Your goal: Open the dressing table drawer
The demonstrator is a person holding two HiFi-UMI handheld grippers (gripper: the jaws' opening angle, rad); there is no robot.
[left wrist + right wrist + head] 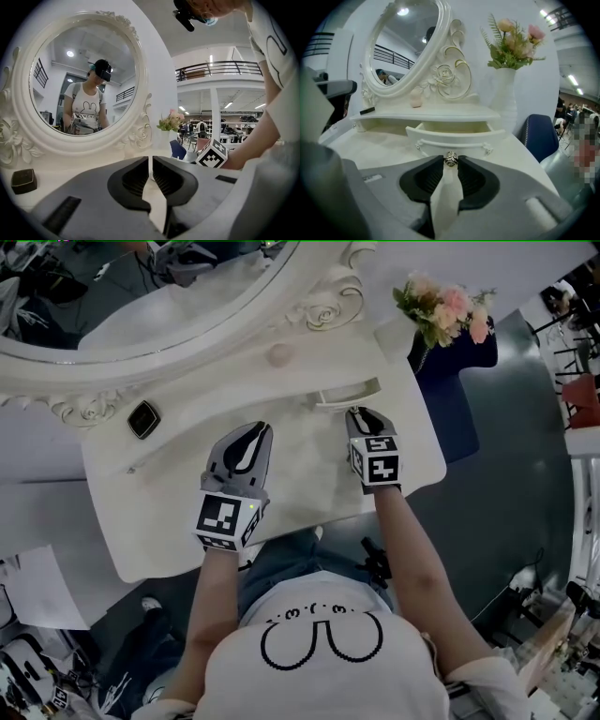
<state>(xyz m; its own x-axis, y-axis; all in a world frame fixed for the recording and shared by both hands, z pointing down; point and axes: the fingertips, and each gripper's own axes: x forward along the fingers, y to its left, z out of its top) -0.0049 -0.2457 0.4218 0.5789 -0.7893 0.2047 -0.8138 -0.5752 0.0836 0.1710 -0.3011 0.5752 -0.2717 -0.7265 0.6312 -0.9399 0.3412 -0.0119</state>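
Note:
The white dressing table point(159, 521) has a small drawer point(347, 393) under its shelf, standing partly pulled out point(454, 138). My right gripper point(361, 416) is shut on the drawer's small metal knob point(450, 159), which sits pinched between the tips point(450, 162). My left gripper point(251, 433) hovers over the tabletop to the left of the drawer, pointing at the mirror. Its jaws point(151, 165) are shut with nothing between them.
An oval mirror point(141, 296) in a carved frame rises behind the shelf. A white vase of flowers point(441, 306) stands at the table's right corner, a blue chair point(459, 399) beyond it. On the shelf rest a small black box point(143, 418) and a pink knob-like object point(278, 354).

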